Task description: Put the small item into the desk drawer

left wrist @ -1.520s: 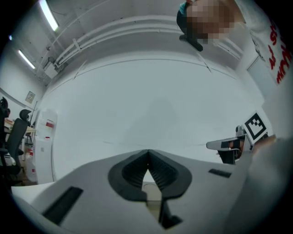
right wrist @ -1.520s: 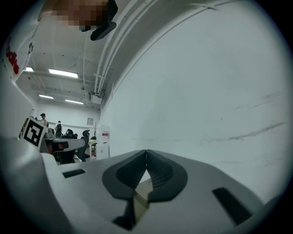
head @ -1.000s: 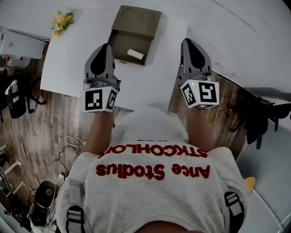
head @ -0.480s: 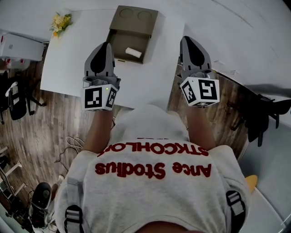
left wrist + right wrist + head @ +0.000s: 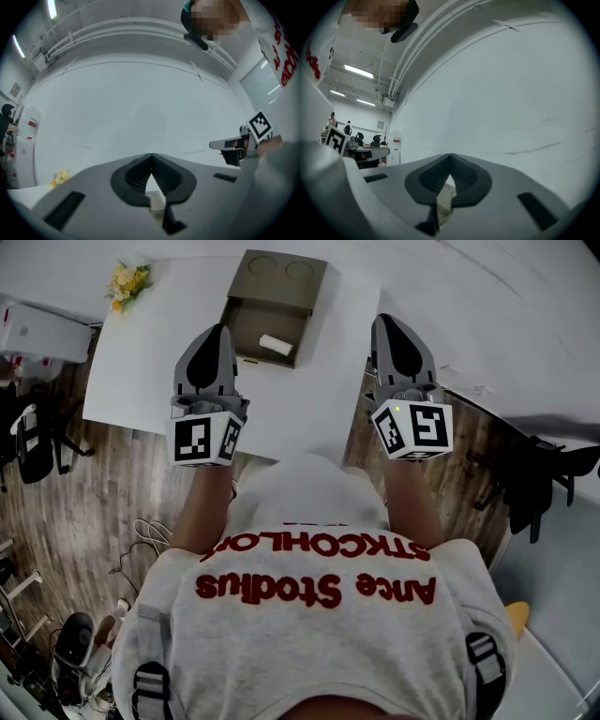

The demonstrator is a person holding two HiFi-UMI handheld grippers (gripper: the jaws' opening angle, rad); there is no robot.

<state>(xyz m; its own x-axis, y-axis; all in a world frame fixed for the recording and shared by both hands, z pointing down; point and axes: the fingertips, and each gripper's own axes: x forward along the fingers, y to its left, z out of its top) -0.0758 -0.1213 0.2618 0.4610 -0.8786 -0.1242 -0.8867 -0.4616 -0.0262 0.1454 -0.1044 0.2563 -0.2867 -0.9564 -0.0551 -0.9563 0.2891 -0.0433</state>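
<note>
A khaki desk drawer unit [image 5: 286, 277] stands at the far side of the white table [image 5: 150, 362]. Its drawer [image 5: 253, 320] is pulled out toward me, and a small white item [image 5: 276, 344] lies inside it at the front right. My left gripper [image 5: 219, 332] hovers level just left of the drawer front, shut and empty. Right of the drawer, over the table's edge, my right gripper [image 5: 385, 322] is likewise shut with nothing in it. Both gripper views show the tips [image 5: 151, 155] [image 5: 450, 155] meeting, with a sliver of the unit behind them.
A small bunch of yellow flowers [image 5: 127, 282] lies at the table's far left corner. A white box [image 5: 37, 331] and a black chair [image 5: 28, 442] stand to the left on the wooden floor. A dark desk [image 5: 525, 442] is to the right. A pale wall lies ahead.
Both grippers stay where they were, shut. Only the head view has shifted slightly.
</note>
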